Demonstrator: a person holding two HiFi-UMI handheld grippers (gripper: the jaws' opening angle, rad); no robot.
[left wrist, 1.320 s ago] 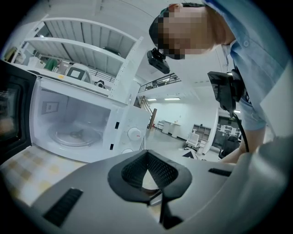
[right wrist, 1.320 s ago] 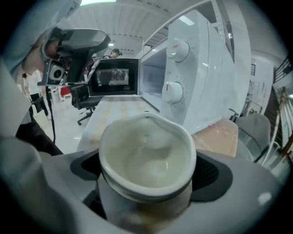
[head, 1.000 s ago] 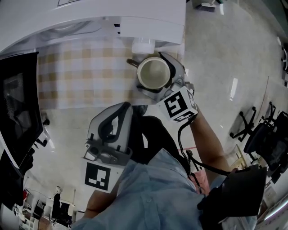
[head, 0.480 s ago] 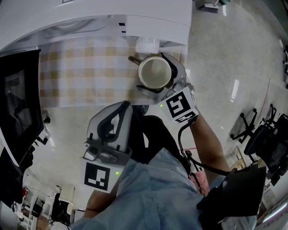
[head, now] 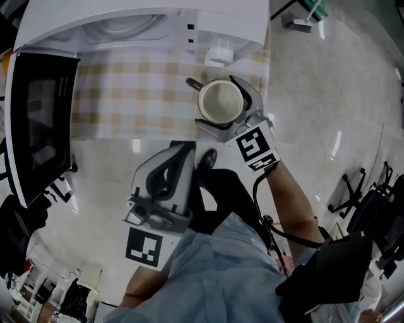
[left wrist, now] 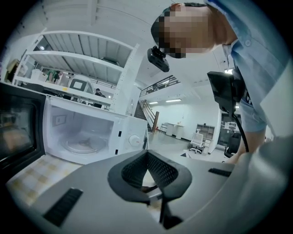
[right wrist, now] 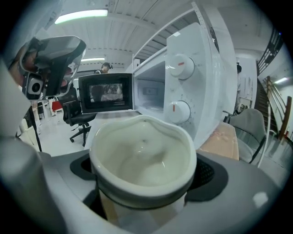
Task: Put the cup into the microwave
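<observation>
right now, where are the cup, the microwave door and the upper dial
cup (right wrist: 143, 153), right gripper view, inside of its bowl
microwave door (head: 38, 123), head view, dark window pane
upper dial (right wrist: 181, 66), right gripper view, knob face

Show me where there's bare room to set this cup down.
The checkered cloth lies bare between the open door and the cup. The microwave cavity looks empty, with only its turntable inside. It is crowded at the cloth's right end, where the right gripper holds the cup before the knobs.
</observation>
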